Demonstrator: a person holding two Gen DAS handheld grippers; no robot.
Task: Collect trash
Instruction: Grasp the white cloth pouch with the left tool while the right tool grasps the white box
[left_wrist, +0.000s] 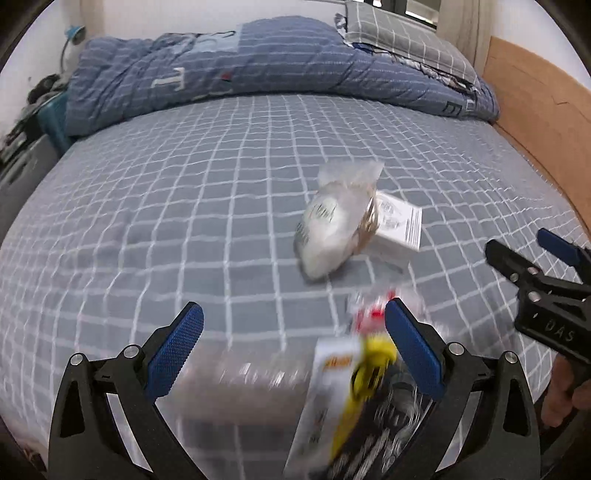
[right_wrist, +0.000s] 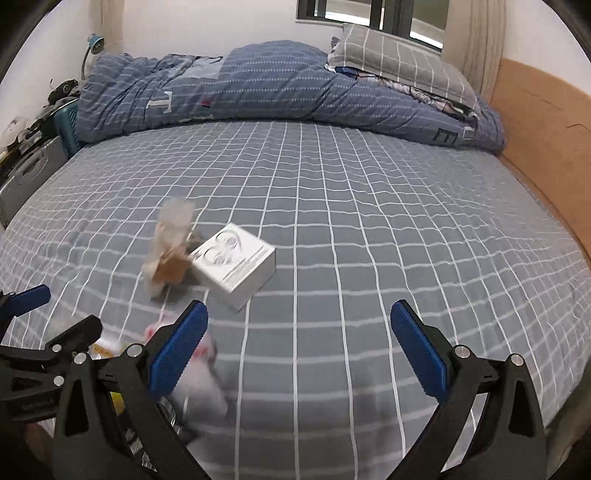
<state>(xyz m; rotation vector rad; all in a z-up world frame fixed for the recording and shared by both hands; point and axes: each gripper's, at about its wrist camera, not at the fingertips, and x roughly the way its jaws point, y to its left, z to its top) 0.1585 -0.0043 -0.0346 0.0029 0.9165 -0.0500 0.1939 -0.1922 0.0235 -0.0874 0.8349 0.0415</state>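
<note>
On the grey checked bedsheet (left_wrist: 184, 206) lie a crumpled clear plastic bag (left_wrist: 332, 221) with brown paper inside and a small white box (left_wrist: 400, 221) touching it; the right wrist view shows the same bag (right_wrist: 170, 247) and box (right_wrist: 236, 262). My left gripper (left_wrist: 293, 314) is open. Low between its fingers is a blurred clear bag (left_wrist: 258, 387) holding a yellow-and-white packet (left_wrist: 354, 376) and dark items. A blurred red-and-white wrapper (left_wrist: 371, 314) sits by the right pad. My right gripper (right_wrist: 299, 314) is open over bare sheet, just in front of the box.
A rolled blue quilt (right_wrist: 277, 92) and a grey checked pillow (right_wrist: 399, 59) lie along the far side of the bed. A wooden headboard (right_wrist: 543, 140) runs down the right. Cluttered boxes and a lamp (right_wrist: 92, 44) stand off the left edge.
</note>
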